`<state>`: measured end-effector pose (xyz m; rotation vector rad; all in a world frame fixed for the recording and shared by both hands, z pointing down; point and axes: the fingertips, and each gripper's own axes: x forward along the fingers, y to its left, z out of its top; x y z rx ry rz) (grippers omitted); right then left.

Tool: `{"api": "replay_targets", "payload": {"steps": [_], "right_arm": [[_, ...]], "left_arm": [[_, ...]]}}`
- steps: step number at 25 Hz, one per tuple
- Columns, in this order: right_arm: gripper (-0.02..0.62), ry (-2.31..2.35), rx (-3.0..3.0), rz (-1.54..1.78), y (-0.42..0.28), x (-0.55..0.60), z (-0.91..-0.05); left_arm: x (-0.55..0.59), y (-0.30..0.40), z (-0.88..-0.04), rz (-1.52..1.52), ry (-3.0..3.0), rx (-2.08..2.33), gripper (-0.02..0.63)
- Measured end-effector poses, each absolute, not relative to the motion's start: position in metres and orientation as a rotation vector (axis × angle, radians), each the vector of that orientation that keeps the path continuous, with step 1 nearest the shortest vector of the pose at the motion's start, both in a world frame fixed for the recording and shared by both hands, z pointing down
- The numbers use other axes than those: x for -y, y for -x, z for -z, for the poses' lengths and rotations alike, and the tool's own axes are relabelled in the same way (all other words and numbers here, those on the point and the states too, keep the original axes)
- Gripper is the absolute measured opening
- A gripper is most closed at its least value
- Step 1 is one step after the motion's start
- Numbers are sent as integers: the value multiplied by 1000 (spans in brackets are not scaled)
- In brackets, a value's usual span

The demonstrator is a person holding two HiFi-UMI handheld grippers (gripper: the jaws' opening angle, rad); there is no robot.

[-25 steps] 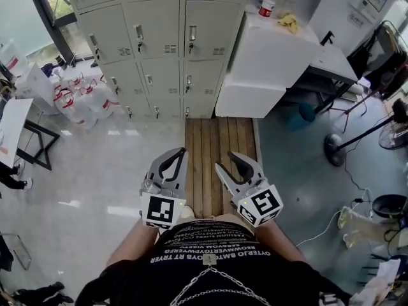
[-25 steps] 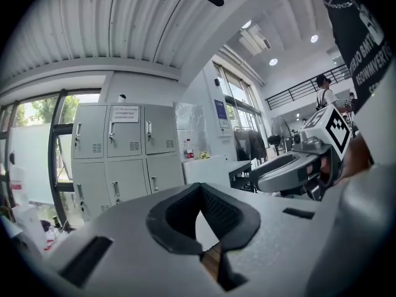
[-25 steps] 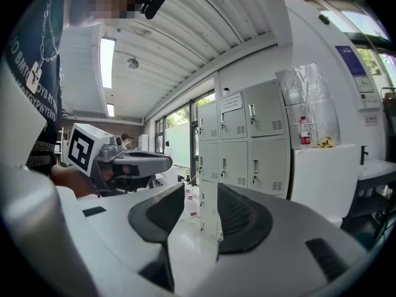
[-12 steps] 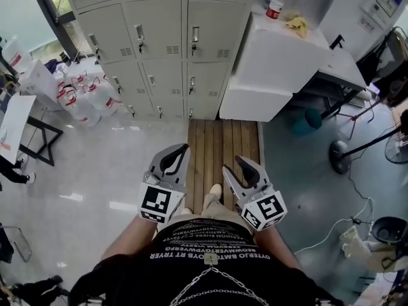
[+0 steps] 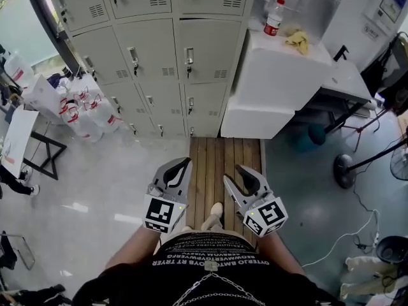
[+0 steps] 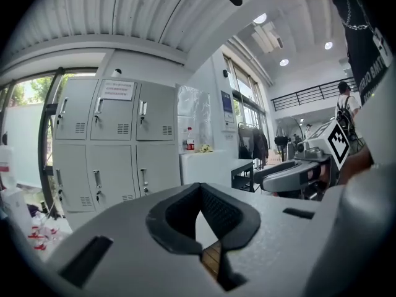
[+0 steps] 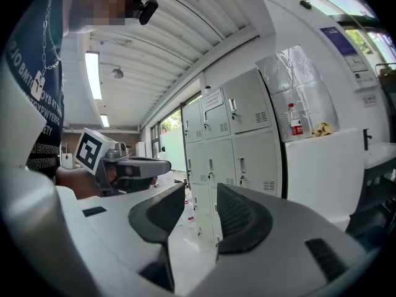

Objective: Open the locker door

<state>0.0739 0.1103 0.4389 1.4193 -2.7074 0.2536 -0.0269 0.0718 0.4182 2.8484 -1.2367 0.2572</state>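
Right gripper (image 5: 233, 174), jaws apart and empty, and left gripper (image 5: 180, 163), tips together on nothing, hang well short of the locker door (image 5: 207, 46) far ahead of them, so a hasty reach could miss its small handle (image 5: 189, 57) or catch a neighbouring door.

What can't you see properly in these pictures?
- Head view: top locker row, cut off by the upper edge.
- Left gripper view: notice on a locker door, print too small to read.
- Head view: bottle label, too small to read.
- Every view: what is inside the lockers, hidden behind shut doors.
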Motion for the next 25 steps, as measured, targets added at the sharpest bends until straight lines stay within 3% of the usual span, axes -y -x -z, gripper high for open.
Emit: {"api": "replay_targets", "payload": {"steps": [25], "right_arm": [[140,-1127,2887,-255,-141,8,-426]], "left_arm": [[32,-44,-414,-280,-2749,1455,-8]]}}
